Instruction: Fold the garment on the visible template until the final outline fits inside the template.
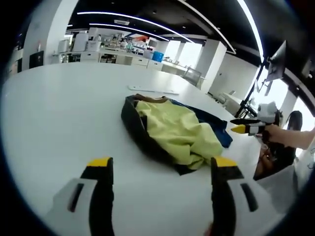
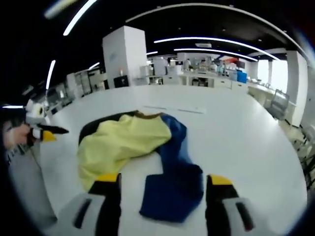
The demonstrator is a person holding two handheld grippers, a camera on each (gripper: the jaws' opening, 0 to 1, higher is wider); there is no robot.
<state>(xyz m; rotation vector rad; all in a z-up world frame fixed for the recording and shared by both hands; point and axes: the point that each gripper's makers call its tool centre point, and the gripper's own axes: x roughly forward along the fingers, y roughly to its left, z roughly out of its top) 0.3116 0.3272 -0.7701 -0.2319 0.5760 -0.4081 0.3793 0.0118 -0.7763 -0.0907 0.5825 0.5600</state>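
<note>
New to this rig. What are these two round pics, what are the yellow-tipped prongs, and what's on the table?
No robot here: a person holds a two-finger gripper in each hand, and each carries a fisheye camera looking along its own fingers. The left gripper rises from the bottom of the left gripper view; the right gripper does the same in the right gripper view. Both are open and hold nothing. The other gripper shows at each picture's side. On the white table lies a crumpled garment, yellow, blue and black, unfolded. A thin pale strip lies beyond it; I cannot tell what it is.
</note>
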